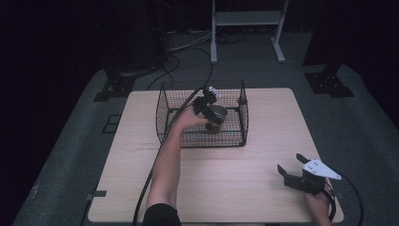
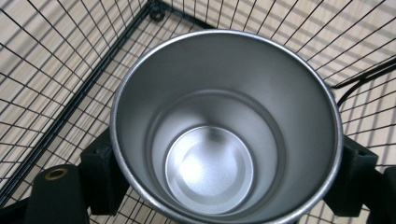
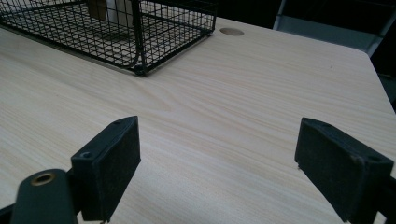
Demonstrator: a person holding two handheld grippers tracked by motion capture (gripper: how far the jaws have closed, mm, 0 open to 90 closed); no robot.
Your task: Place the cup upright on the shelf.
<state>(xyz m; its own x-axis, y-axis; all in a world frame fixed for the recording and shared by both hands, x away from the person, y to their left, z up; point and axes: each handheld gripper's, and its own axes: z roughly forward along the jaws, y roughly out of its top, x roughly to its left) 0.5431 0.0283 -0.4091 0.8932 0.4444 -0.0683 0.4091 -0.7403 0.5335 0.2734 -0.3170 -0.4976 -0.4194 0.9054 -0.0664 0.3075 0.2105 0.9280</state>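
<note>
High view: left gripper [image 1: 211, 112] clamped on steel cup [image 1: 218, 114], upright, inside wire basket [image 1: 162, 110]. Right gripper [image 1: 295, 170] apart, idle at near-right surface [image 1: 244, 179], well away; left nearer.

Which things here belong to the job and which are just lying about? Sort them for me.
In the job:
- steel cup
- wire basket
- left claw, shut on the cup

Lying about:
- right claw, open over the table
- white frame on the floor
</note>
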